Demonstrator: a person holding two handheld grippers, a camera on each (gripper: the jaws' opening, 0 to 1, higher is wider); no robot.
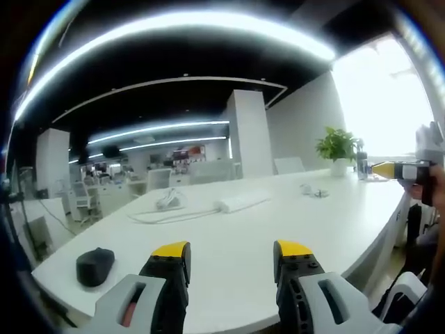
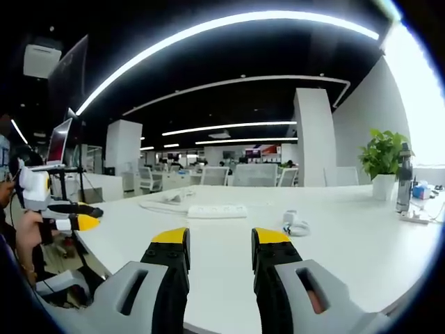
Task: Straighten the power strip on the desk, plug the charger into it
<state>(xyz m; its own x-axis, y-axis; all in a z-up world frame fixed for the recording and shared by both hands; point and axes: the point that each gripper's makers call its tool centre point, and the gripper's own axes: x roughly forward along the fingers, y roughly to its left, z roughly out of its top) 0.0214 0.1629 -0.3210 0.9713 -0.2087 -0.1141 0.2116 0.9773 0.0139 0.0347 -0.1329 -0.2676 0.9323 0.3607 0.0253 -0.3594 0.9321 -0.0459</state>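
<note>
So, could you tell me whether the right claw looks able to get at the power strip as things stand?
Probably yes: the right claw is open and empty, and bare desk lies between it and the power strip, nothing blocking.

White desk (image 1: 334,223): power strip (image 1: 241,202), charger (image 2: 295,223), plant pot (image 1: 338,167).

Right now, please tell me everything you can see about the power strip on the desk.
The power strip is a long, white, plastic-looking bar lying flat on the white desk, far from both grippers. Nothing is visibly plugged in. In the left gripper view its white cable trails away across the desk. Its sockets are too small to make out.
</note>
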